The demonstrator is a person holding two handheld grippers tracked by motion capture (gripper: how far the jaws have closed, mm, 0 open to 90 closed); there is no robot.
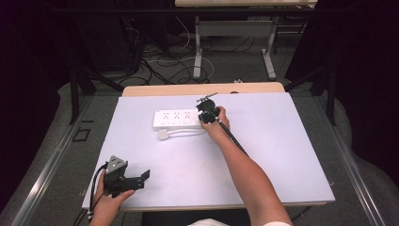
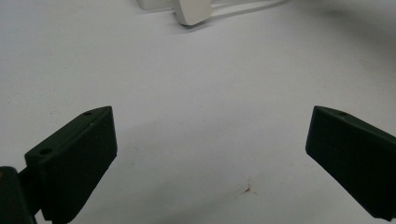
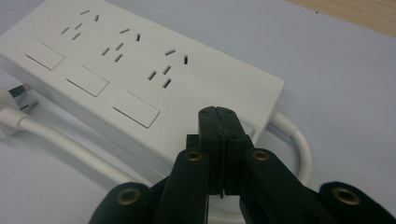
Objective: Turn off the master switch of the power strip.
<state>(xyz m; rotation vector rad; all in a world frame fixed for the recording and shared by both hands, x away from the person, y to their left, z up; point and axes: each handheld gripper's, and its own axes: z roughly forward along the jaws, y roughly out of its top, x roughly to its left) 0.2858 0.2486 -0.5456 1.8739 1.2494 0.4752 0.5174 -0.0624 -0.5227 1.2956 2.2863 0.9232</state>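
Observation:
A white power strip [image 1: 176, 118] [image 3: 140, 70] with three socket groups and three flat switches lies at the middle back of the table. Its white cable [image 1: 188, 132] [image 3: 299, 144] loops out of the right end and runs along the front to a white plug [image 1: 163, 134] [image 2: 191, 11] [image 3: 11, 107] lying flat on the table. My right gripper [image 1: 203, 116] [image 3: 218, 114] is shut with nothing between the jaws, its tips right over the strip's right end; whether they touch it I cannot tell. My left gripper [image 1: 142, 179] [image 2: 210, 149] is open and empty, low over the near left corner.
The table [image 1: 263, 150] has a pale lilac top with a wooden strip along the far edge. Beyond it are another table's metal legs [image 1: 197, 52] and loose cables on the floor. A small brown mark [image 2: 246, 189] sits on the surface between the left jaws.

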